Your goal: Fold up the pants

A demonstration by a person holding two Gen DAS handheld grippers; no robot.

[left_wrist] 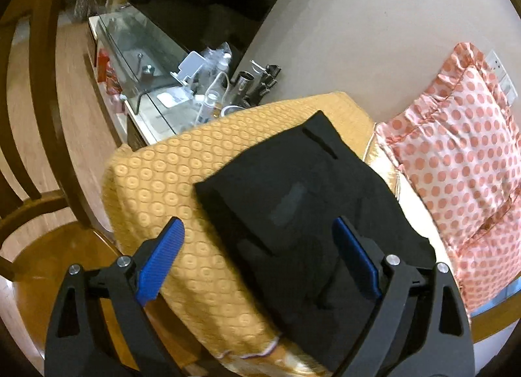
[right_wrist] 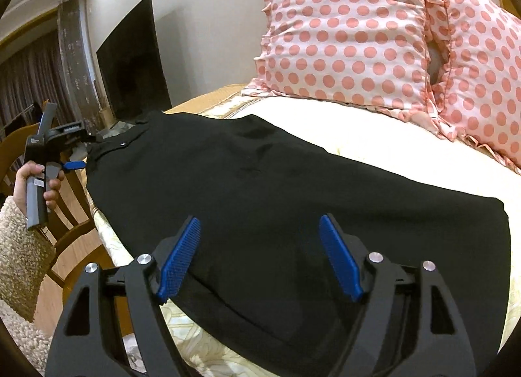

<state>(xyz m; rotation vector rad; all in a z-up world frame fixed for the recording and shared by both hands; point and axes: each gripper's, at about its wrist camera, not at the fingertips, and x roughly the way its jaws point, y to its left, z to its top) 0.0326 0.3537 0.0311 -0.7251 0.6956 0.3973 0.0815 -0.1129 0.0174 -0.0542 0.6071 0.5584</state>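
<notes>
Pants (right_wrist: pixel 260 188) of black cloth are laid flat across the bed (right_wrist: pixel 374 136), just in front of the dotted pillows (right_wrist: pixel 345 38). Both claws are held spread and empty: the left claw (left_wrist: pixel 257 256) at the waistband end, the right claw (right_wrist: pixel 260 256) over the near edge. The fabric is judged soft, light and limp, so sagging is expected; a pinch at the waistband corner and hem is advised.
</notes>
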